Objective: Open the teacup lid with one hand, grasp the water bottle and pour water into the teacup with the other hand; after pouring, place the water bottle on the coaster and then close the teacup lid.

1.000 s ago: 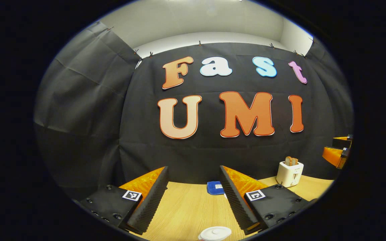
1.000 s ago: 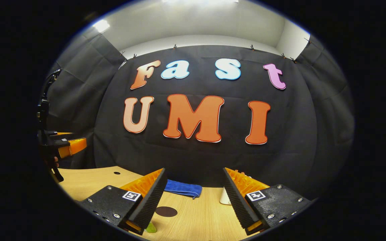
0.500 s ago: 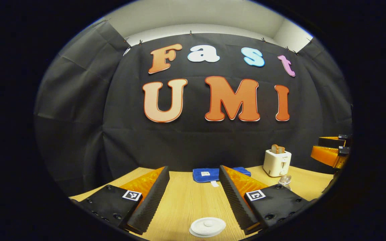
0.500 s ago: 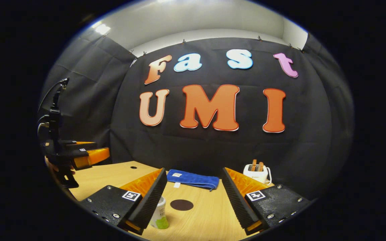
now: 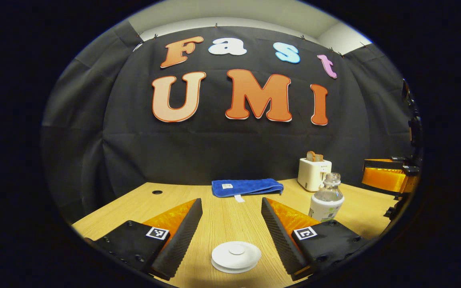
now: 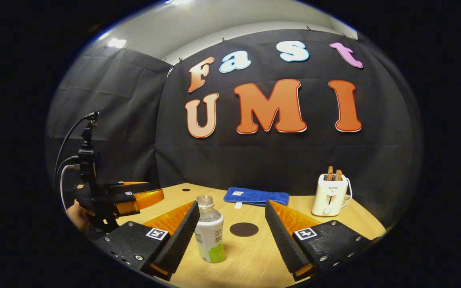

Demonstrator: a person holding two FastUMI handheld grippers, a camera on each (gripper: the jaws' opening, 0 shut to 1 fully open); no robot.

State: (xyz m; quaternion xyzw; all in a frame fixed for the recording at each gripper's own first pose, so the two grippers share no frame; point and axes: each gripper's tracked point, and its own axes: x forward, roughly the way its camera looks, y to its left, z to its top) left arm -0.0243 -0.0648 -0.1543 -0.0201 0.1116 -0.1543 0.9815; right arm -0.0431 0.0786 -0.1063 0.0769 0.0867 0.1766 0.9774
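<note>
One teacup lid sits flat on the table, just ahead, centred between the left gripper fingers — spread wide, empty. Water bottle upright, nearer right gripper, toward its left finger — also spread, nothing held.

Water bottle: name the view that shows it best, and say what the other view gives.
The right gripper view: the water bottle stands upright on the table, close and whole from neck to base, between the open fingers of the right tool. The left gripper view shows the bottle farther off, its base hidden behind a finger of the left tool.
</note>
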